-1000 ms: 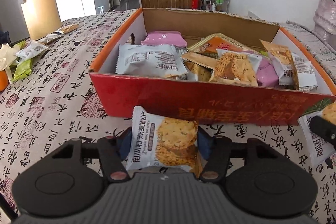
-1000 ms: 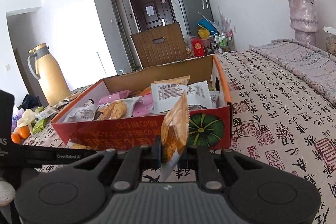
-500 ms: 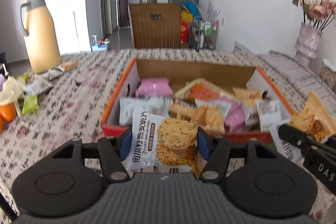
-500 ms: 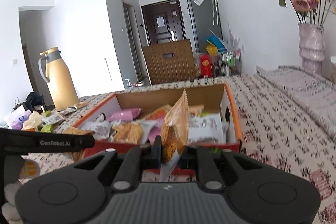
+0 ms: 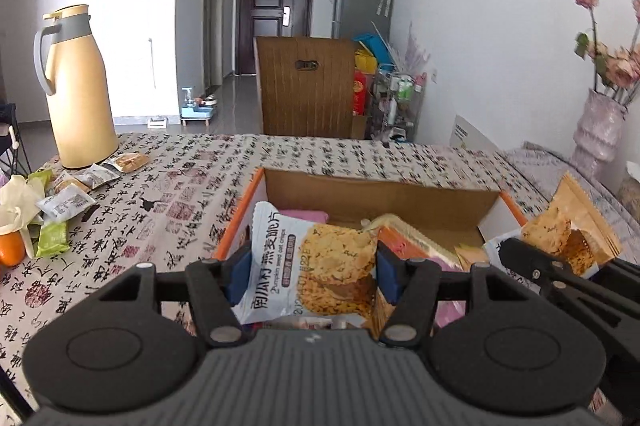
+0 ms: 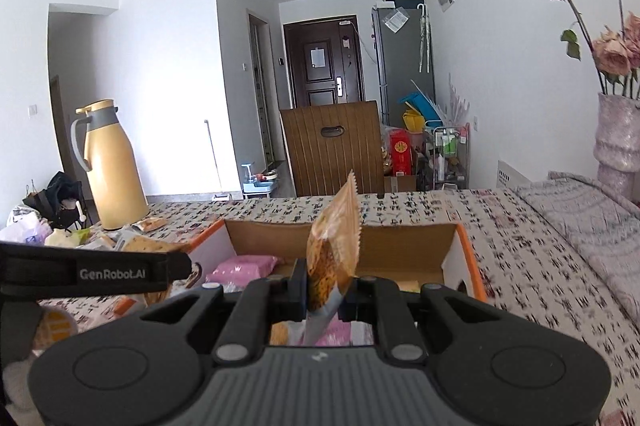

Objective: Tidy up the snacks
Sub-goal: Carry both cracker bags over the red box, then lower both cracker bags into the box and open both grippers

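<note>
Left gripper pinches a white oat-crisp snack packet flat above the near left of an orange cardboard box. Right gripper clamps an orange snack packet edge-on, above the box's near side.

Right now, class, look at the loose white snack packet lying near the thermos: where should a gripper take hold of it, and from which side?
Grip the white snack packet across its short width, near the middle, coming down from above. It lies flat on the tablecloth, so no side edge stands up to pinch. Other packets crowd it beside the thermos, so a level approach would likely push them.
</note>
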Motion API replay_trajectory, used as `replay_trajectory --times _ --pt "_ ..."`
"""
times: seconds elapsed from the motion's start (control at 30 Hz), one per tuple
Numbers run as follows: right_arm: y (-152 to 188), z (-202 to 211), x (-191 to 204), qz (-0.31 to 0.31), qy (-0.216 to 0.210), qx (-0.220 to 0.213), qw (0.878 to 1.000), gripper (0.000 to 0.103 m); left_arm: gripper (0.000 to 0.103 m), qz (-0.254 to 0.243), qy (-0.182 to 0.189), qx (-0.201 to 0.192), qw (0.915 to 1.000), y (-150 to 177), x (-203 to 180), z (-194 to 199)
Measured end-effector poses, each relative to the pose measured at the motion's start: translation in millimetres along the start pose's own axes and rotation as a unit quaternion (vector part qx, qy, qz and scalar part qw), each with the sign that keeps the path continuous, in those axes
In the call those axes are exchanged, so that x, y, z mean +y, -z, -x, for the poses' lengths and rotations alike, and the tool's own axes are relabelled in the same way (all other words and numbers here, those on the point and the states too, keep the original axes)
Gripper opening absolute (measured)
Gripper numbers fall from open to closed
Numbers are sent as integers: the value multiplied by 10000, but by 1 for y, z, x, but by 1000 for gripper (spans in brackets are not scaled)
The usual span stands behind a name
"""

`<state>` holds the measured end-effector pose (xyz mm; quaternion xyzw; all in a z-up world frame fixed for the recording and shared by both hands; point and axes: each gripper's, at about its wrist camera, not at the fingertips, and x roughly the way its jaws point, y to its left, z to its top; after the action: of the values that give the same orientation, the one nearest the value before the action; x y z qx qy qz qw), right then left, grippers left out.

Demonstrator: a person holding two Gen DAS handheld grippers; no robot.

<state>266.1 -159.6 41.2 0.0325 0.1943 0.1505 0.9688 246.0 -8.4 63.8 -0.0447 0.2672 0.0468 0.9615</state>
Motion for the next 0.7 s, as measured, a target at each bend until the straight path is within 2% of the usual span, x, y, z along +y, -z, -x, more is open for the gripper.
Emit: replay_trajectory --times 0.27,0.5,0.57,0.63,0.7 --pt "6 -41 -2 15 107 -33 9999 13 62 135 -145 -86 9998 -2 9 -38" --pt "13 -60 -12 -116 73 268 9995 13 62 52 -89 -9 9999 10 11 -51" --pt "15 -63 -14 -131 91 350 9993 14 64 85 -82 4 9999 10 13 -51" --pt "16 -65 -13 -133 113 418 9990 17 71 94 -137 -1 9999 11 14 -50" --pt "18 -65 -14 -148 129 433 9989 18 72 86 -192 -18 9998 11 15 -49"
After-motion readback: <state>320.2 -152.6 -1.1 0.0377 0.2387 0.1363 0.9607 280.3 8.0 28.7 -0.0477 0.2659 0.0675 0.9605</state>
